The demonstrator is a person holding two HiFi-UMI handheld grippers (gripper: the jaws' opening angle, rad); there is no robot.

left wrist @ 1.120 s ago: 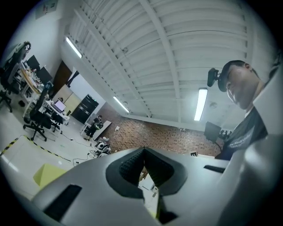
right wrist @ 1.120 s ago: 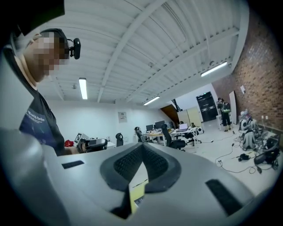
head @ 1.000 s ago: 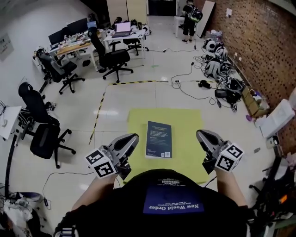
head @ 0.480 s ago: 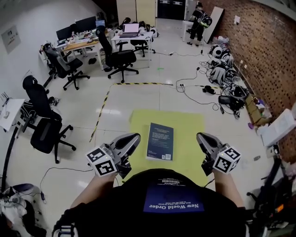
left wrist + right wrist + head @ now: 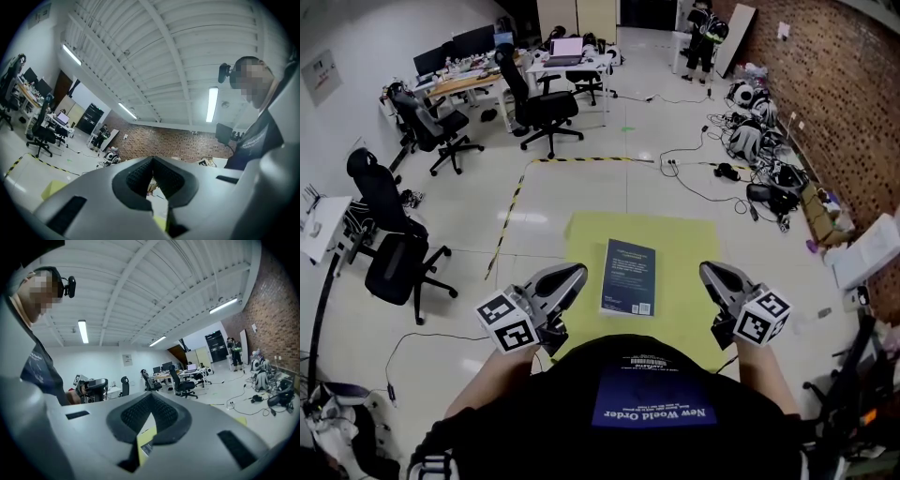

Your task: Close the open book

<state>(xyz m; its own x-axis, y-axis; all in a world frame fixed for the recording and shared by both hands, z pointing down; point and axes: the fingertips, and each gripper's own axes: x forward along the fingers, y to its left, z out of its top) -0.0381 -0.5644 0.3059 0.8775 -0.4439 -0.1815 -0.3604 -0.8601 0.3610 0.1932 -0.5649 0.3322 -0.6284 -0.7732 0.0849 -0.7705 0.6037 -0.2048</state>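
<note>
A dark blue book (image 5: pixel 628 277) lies closed, back cover up, on a yellow mat (image 5: pixel 684 248) on the floor. In the head view my left gripper (image 5: pixel 577 274) hovers left of the book and my right gripper (image 5: pixel 708 272) right of it, both close to my body and apart from the book. Each one's jaws are together with nothing between them. The left gripper (image 5: pixel 152 161) points slightly upward at the ceiling and a brick wall. Over the right gripper (image 5: pixel 151 399) I see the office, and a sliver of mat and book shows through the pad hollow.
Black office chairs (image 5: pixel 389 267) stand at the left, and desks with monitors (image 5: pixel 469 80) fill the far left. Cables and bags (image 5: pixel 759 159) lie along the brick wall on the right. A person (image 5: pixel 705 33) stands far back. Black-and-yellow tape (image 5: pixel 511 211) marks the floor.
The head view has shifted a little. Both grippers and the book stay where they were.
</note>
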